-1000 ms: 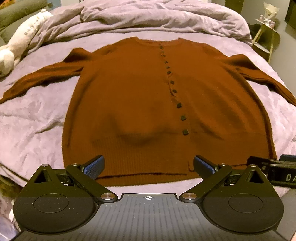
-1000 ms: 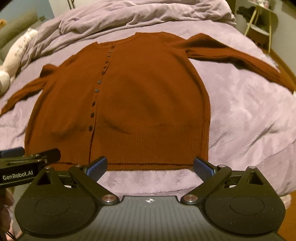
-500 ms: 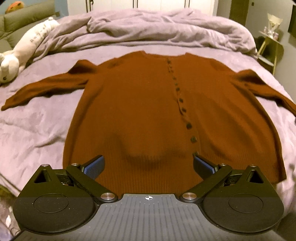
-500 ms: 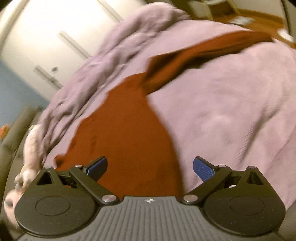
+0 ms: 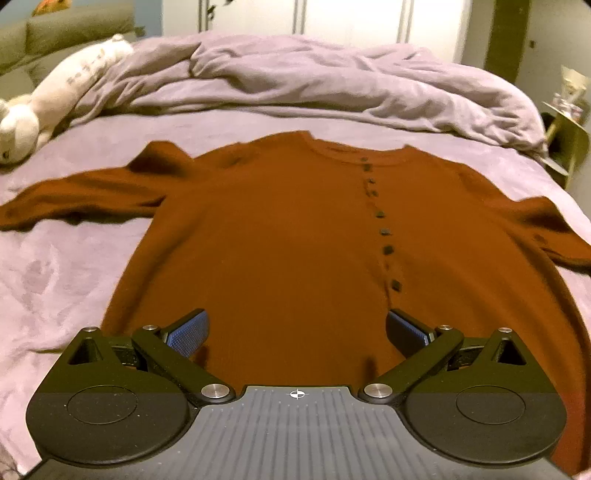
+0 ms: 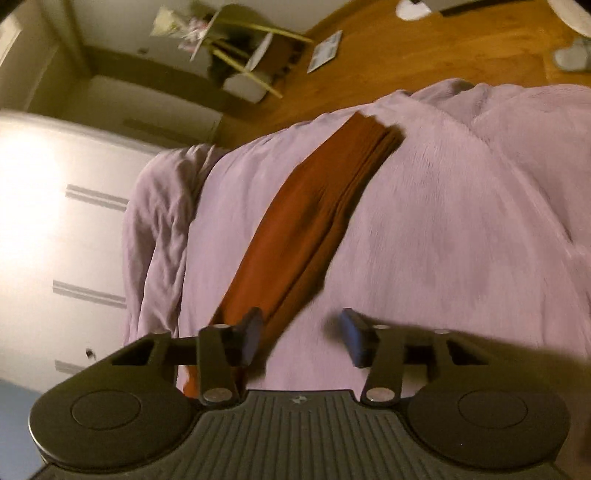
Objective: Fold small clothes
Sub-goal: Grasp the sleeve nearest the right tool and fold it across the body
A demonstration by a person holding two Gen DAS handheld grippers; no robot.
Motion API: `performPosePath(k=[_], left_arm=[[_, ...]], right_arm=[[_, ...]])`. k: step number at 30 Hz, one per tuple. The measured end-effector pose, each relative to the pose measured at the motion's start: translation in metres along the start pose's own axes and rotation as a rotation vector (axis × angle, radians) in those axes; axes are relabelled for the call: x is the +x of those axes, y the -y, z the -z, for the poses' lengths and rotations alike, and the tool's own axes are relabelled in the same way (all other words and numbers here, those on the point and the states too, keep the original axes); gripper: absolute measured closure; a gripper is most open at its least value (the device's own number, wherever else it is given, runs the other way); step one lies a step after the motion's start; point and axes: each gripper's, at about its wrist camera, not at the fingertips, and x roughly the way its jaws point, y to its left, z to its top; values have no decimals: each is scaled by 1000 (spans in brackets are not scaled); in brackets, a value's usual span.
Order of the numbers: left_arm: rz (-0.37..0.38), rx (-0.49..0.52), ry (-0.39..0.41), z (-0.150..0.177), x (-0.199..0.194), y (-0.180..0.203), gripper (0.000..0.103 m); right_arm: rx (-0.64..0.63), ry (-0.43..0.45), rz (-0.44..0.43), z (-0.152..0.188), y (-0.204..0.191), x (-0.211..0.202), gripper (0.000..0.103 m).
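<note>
Purple sheets cover the bed, and a crumpled purple blanket is bunched up at the far end. A white stuffed toy lies at the far left corner of the bed. White closet doors stand behind it all.

The brown cardigan lies flat on the bed with its front up. A row of small dark buttons runs down its middle. Its two sleeves stretch out to the sides.

The left gripper hangs low over the bottom part of the cardigan. Its fingers are spread wide and hold nothing.

The right gripper is off at the side of the bed, over one long sleeve. The sleeve runs away from it toward the bed's edge. This picture is blurry. Its fingers are closer together but a gap shows between them. The left finger sits right by the sleeve, and I cannot tell if it touches. Past the bed you can see a wood floor and a small side table.
</note>
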Motion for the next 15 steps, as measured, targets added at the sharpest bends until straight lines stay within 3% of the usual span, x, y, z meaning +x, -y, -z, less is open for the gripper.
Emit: performPosePath(k=[5, 9, 12, 15], left_arm=[[-9, -60, -41, 1, 30, -7, 0], [-48, 17, -35, 7, 34, -6, 0], [-14, 7, -80, 10, 39, -14, 0], [48, -74, -52, 12, 39, -31, 0]], right_arm=[[53, 61, 5, -21, 5, 15, 78], [62, 82, 34, -29, 6, 24, 96], [-108, 127, 102, -29, -27, 21, 97], [-354, 195, 96, -6, -84, 8, 97]])
